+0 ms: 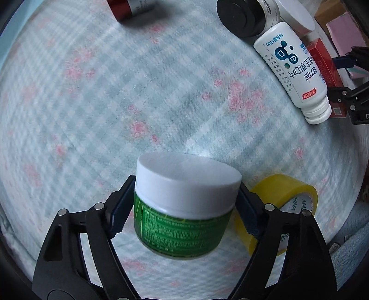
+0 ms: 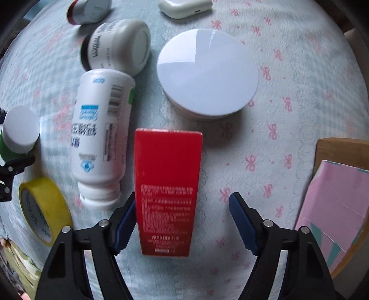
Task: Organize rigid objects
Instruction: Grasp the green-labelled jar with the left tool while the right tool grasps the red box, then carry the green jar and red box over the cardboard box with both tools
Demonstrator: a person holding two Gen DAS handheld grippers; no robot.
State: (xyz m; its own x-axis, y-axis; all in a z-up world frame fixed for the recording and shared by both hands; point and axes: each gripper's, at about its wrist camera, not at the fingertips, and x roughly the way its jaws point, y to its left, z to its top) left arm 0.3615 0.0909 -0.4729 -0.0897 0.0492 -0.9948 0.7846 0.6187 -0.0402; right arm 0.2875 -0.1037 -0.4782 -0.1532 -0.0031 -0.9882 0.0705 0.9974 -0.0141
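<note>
**Green jar held over open cloth; red box between spread fingers**

The left gripper [image 1: 184, 207] is clamped on one green jar [image 1: 180, 228] with a white lid, its blue-padded fingers [image 1: 118, 212] pressing both sides of the jar, which appears raised above the checked, flower-printed cloth [image 1: 115, 92]. Ahead of it and to its left the cloth lies bare over a broad stretch. One roll of yellow tape [image 1: 288, 198] stands on edge just beside the jar's right side, crowding that flank.

The right gripper [image 2: 182, 221] has its fingers [image 2: 242, 221] spread wide around the near end of one red box [image 2: 168, 189] lying flat. The left finger sits against the box's edge; the right one stands well apart from it, with bare cloth between.

The far right of the left view is packed: one white bottle [image 2: 101, 138] lies on its side just left of the box, cap toward the gripper. Beyond it lies one grey-white jar with a black lid [image 2: 120, 46], tipped over and touching the bottle's base. One round white-lidded tin [image 2: 207, 71] sits just beyond the box. Farther back are one red-and-silver container [image 2: 90, 10] and one white case [image 2: 184, 8], near the view's top edge.

At the right edge a pink carton [image 2: 334, 207] rests in a brown cardboard box [image 2: 341, 147].
</note>
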